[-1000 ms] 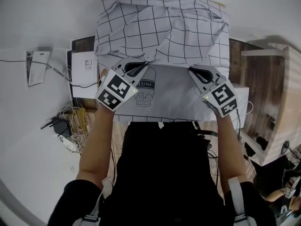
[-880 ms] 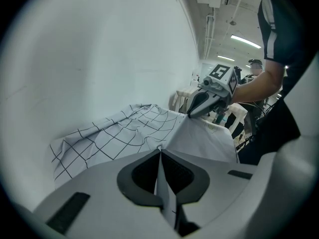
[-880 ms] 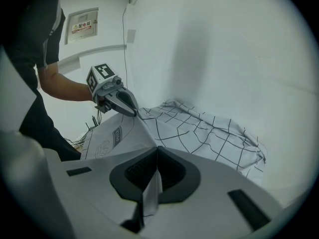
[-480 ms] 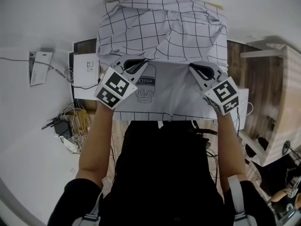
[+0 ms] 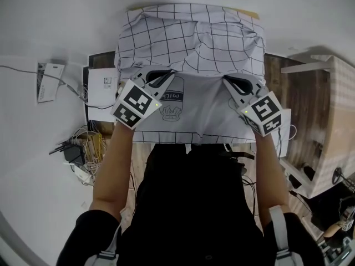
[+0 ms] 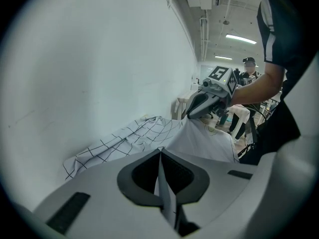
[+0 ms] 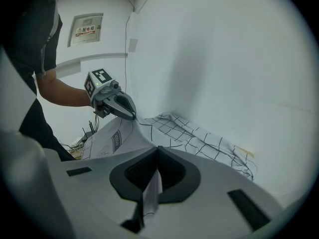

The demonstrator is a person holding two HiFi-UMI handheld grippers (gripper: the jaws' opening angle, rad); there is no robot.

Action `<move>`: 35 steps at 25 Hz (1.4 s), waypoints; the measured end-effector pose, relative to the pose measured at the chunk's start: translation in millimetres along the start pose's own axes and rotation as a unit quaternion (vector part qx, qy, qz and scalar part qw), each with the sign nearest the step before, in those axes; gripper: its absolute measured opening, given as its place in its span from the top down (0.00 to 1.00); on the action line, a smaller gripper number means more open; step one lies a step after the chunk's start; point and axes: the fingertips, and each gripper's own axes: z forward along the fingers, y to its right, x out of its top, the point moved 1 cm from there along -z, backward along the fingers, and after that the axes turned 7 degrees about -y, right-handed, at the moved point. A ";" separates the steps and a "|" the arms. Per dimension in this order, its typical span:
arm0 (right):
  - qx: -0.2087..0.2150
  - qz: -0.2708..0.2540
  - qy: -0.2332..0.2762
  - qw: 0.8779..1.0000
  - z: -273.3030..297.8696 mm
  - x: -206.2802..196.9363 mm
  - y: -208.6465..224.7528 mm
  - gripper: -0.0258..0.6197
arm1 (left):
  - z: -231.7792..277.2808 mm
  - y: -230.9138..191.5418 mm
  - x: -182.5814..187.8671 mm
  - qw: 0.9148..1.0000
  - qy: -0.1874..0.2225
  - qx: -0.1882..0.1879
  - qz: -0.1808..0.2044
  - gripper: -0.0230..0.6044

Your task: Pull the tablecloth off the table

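The left gripper (image 5: pixel 169 75) was pressed together on a fold of the tablecloth (image 5: pixel 191 43); in the left gripper view a thin edge of the fabric ran down between its closed jaws (image 6: pixel 160 156). The right gripper (image 5: pixel 227 81) was likewise clamped on the cloth, with a strip of checked fabric pinched between its jaws in the right gripper view (image 7: pixel 157 153). Each gripper held the near part of the cloth at its own side, and the stretch between them was lifted off the desk (image 5: pixel 249 13), its plain underside facing up with a drawn print (image 5: pixel 169 104) showing through. Below the grippers the free edge hung down against the person's dark clothing. Beyond them, the rest of the black-gridded cloth lay rumpled and bunched over the desk, up against the white wall (image 5: pixel 61 15), so that only a pale strip of the desk's far right corner was exposed. To the left of the desk, a white box (image 5: pixel 102 85) and a tangle of cables (image 5: pixel 83 140) lay on the floor.
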 end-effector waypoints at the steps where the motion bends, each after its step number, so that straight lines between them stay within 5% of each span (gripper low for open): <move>1: 0.000 -0.001 0.002 1.000 -1.5 2.0 -0.7 0.93 | -1.2 0.5 1.9 1.000 0.003 0.001 0.002 0.94; 35: -0.015 -0.032 0.084 0.996 -64.4 87.2 16.3 0.93 | -61.1 -19.7 86.2 0.995 0.081 0.046 0.040 0.94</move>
